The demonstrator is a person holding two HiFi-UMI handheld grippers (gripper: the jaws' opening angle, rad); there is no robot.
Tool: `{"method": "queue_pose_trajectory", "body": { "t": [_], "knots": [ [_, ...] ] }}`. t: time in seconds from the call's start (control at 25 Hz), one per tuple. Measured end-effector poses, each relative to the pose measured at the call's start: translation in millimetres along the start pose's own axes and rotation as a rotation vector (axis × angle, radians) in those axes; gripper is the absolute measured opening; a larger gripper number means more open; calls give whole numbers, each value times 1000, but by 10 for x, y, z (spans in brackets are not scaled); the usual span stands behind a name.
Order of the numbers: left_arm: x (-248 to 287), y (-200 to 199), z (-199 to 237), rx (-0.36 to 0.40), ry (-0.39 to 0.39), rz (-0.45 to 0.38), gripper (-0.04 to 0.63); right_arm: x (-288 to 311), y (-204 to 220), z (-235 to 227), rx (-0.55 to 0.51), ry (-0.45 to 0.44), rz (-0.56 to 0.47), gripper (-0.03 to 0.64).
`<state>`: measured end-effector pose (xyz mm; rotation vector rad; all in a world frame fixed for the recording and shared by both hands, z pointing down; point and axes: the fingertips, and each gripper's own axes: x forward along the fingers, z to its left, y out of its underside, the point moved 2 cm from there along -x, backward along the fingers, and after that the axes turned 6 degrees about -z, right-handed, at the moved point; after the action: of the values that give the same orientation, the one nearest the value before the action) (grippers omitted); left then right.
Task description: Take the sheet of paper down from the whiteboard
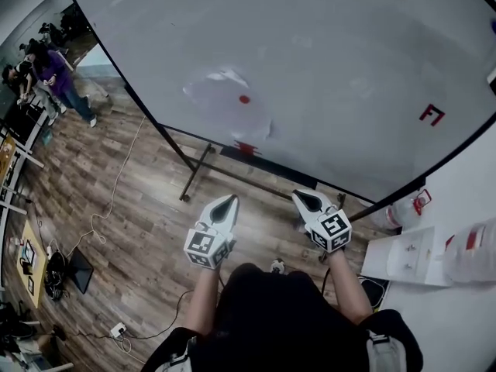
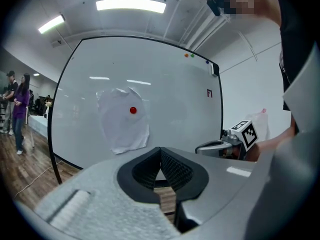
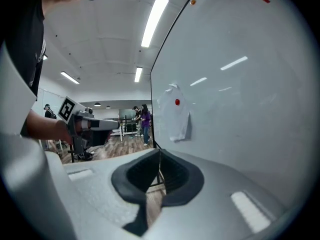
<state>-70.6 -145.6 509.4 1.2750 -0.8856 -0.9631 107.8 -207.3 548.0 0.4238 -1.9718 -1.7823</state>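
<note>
white crumpled paper sheet (image 1: 217, 105) not yet reached; left gripper (image 1: 229, 200) and right gripper (image 1: 299, 196) both closed, empty; next: close in, open jaws

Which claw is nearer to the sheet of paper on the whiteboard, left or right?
Left. The left claw points almost straight at the sheet of paper, short of it. The right claw stands off to the sheet's right, farther away; neither touches it.
</note>
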Motion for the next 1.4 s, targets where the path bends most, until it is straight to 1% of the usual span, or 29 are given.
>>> {"method": "queue_pose_trajectory", "body": {
  "t": [0.12, 0.28, 0.52, 0.6, 0.68, 0.76, 0.92, 1.08, 1.12, 1.28, 1.36, 1.4],
  "knots": [
    [-20, 30, 46, 6, -25, 6, 11, 74, -22, -23, 50, -23, -25, 5],
    [33, 7, 191, -5, -48, -5, 11, 233, -75, -49, 47, -45, -29, 5],
    [232, -17, 463, -15, -25, -13, 11, 518, -116, -152, 43, -31, -12, 5],
    [347, -14, 605, -26, -18, -19, 11, 642, -154, -188, 65, -34, -13, 5],
    [485, -39, 729, -28, -3, -26, 11, 764, -228, -220, 89, -43, -19, 5],
    [645, -96, 834, -21, 20, -37, 11, 891, -311, -287, 82, -37, -24, 5],
    [947, -215, 1012, 16, 68, -53, 11, 1159, -424, -493, 79, 12, -41, 5],
    [1171, -225, 1209, 115, 78, -33, 11, 1416, -477, -621, 88, 45, -55, 6],
    [1224, -222, 1254, 130, 82, -32, 11, 1475, -485, -647, 86, 52, -57, 6],
    [1421, -226, 1370, 132, 118, -40, 11, 1662, -512, -744, 91, 68, -56, 6],
    [1496, -238, 1407, 157, 134, -38, 11, 1721, -525, -779, 87, 81, -52, 8],
    [1534, -249, 1428, 170, 141, -38, 11, 1748, -538, -798, 82, 91, -52, 26]
  ]
}}
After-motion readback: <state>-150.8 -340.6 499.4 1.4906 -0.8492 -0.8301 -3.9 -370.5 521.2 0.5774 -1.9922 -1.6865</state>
